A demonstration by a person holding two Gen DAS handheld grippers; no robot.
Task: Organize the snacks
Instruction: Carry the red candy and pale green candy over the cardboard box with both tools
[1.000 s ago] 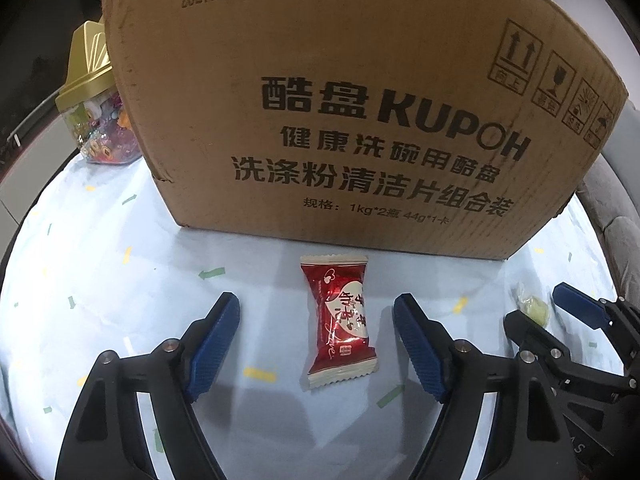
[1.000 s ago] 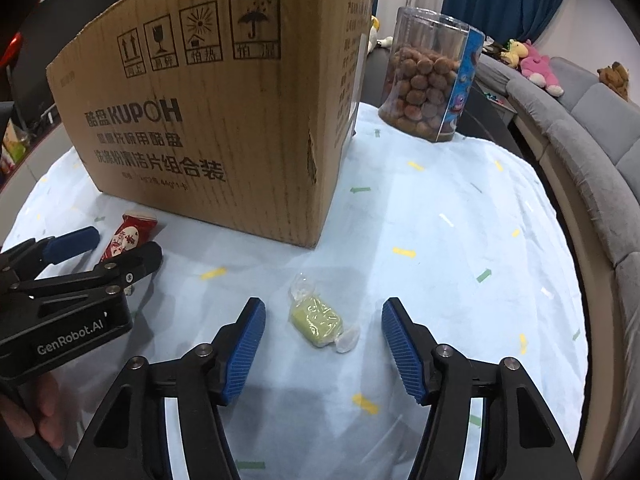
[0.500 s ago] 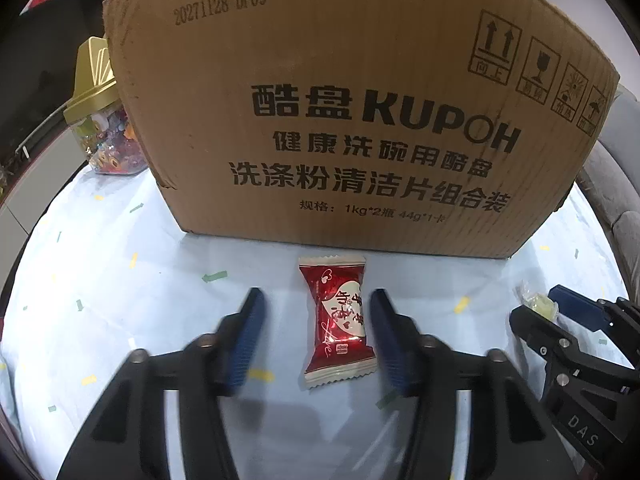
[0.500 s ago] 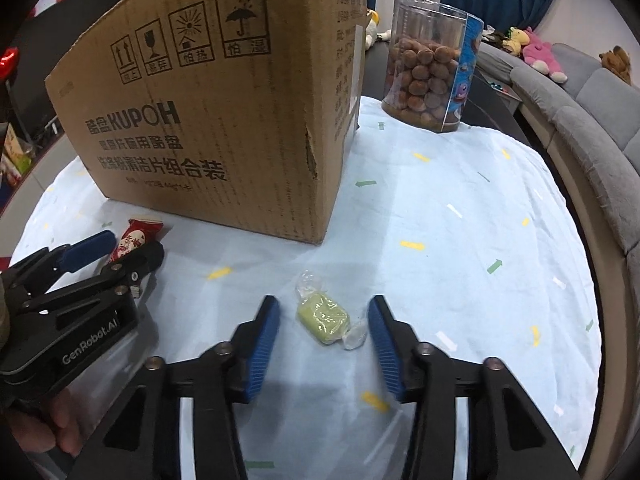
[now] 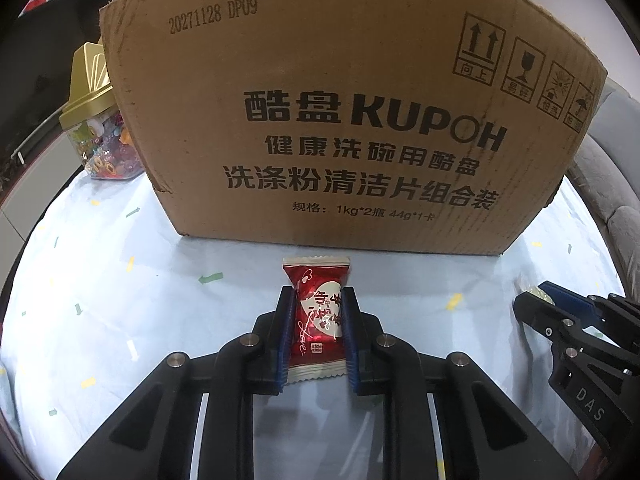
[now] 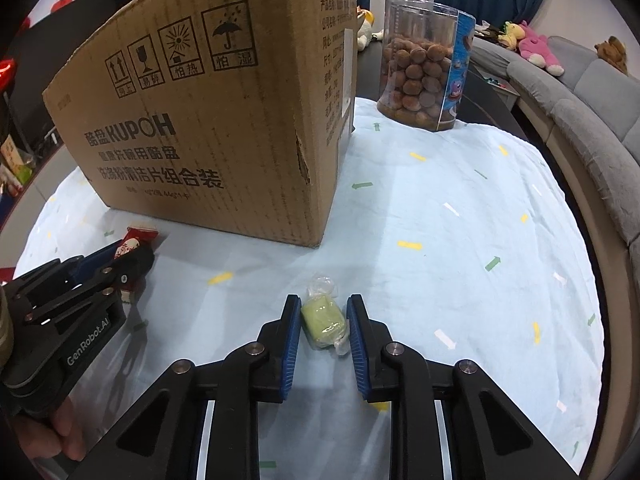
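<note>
Jaws of your left gripper were closing on the red foil candy packet. Your right gripper clamped the green cellophane-wrapped sweet.

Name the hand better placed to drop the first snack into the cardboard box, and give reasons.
Left, marginally. Its tongs are closing on the red packet right before the box; the right tongs grip the green candy near the box's corner.

Left gripper is tilted down with jaws closing on a red snack packet, right gripper (also angled down) clamps a green candy.
</note>
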